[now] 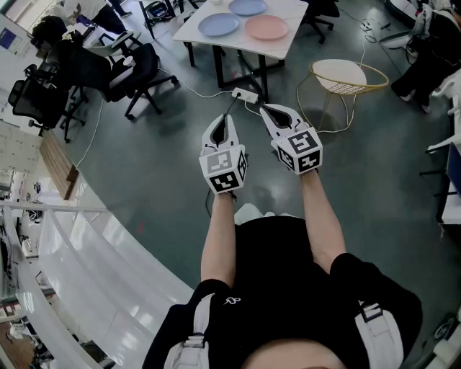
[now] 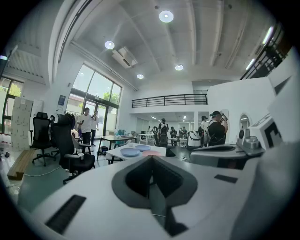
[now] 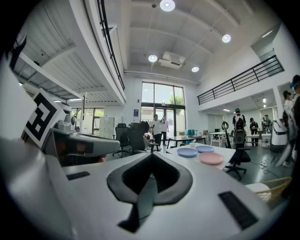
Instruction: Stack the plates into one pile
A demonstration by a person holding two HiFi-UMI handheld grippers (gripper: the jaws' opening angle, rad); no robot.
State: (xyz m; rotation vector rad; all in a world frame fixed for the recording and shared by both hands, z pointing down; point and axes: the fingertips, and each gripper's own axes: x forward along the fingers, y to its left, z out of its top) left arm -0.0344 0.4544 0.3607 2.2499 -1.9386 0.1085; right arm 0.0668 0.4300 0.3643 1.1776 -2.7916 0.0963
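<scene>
Three plates lie apart on a white table (image 1: 288, 45) across the floor from me: a blue plate (image 1: 218, 24), a second blue plate (image 1: 248, 7) and a pink plate (image 1: 266, 27). My left gripper (image 1: 231, 118) and right gripper (image 1: 269, 109) are held side by side over the floor, well short of the table, both shut with nothing in them. The left gripper view has the shut jaws (image 2: 152, 161) pointing at the table, with the blue plate (image 2: 130, 152) and pink plate (image 2: 151, 153) small behind them. In the right gripper view the pink plate (image 3: 211, 158) lies right of the shut jaws (image 3: 151, 161).
Black office chairs (image 1: 137, 72) stand left of the table. A round side table with a yellow wire rim (image 1: 346, 76) stands to its right, and a power strip (image 1: 245, 94) with cables lies on the floor in front. A white curved barrier (image 1: 86, 259) runs along my left. People stand far off.
</scene>
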